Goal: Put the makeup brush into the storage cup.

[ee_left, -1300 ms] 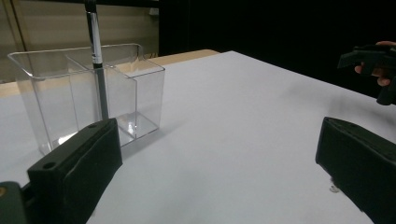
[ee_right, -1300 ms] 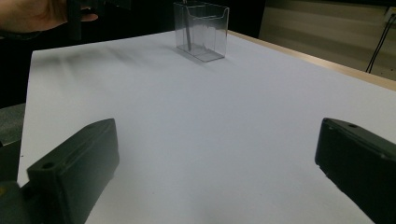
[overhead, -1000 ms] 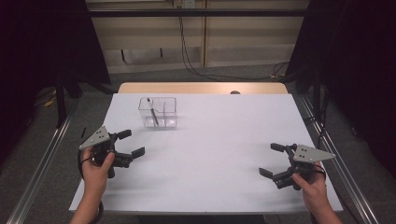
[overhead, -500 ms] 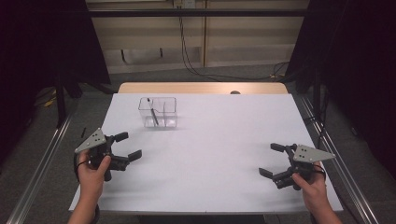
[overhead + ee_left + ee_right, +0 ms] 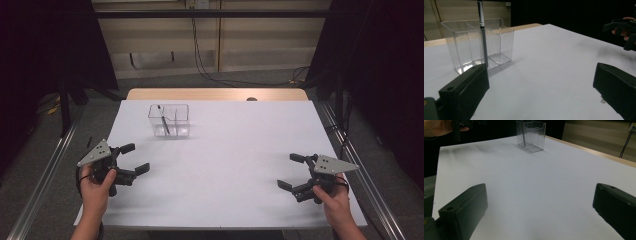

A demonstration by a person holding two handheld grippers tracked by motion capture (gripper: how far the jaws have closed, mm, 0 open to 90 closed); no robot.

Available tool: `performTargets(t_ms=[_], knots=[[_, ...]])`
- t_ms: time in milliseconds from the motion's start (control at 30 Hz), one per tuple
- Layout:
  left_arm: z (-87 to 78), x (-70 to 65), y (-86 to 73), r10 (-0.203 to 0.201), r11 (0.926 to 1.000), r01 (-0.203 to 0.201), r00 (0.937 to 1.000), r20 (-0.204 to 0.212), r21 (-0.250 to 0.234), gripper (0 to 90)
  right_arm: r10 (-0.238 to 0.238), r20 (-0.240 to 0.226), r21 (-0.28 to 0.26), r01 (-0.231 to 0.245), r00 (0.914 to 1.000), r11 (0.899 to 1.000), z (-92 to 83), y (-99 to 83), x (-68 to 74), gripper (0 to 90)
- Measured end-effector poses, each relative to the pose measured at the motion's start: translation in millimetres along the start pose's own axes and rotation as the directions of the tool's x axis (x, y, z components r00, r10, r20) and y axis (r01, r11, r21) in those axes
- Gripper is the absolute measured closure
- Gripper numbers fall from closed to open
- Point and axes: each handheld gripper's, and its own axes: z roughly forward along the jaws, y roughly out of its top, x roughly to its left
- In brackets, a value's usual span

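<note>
A: Left gripper [image 5: 134,159], near table edge. Jaws spread wide, nothing between them. Hovers low over the white table [image 5: 240,150].

B: Right gripper [image 5: 291,171]?

A: Same. Jaws parted, empty, held by a hand [image 5: 336,200] at the opposite side of the table.

B: The pen [image 5: 164,120]?

A: Stands in the clear holder [image 5: 170,120], ahead of the left gripper and a little to its jaws' left side. From the left gripper's own view, the pen [image 5: 482,35] rises just beyond the left-hand jaw, in the box's [image 5: 477,42] left-hand compartment.

B: Long axis?

A: Near upright, slightly leaning. Lower end down on the holder's floor, upper end above the rim, tipped toward the far edge in the high view. Which end is the tip, cannot tell.

B: From the right gripper?

A: Holder [image 5: 531,135] well apart, far ahead and left of its jaws' midline; pen [image 5: 523,137] a dark streak inside.
</note>
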Motion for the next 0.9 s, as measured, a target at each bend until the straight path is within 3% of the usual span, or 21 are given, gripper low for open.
performTargets(t_ms=[900], knots=[[-12.1, -1.6, -8.5, 0.021, 0.9998, -0.021, 0.9997, -0.012, 0.003, 0.3, 0.003, 0.003, -0.001, -0.003, 1.0, 1.0, -0.6, -0.4, -0.8, 0.0]])
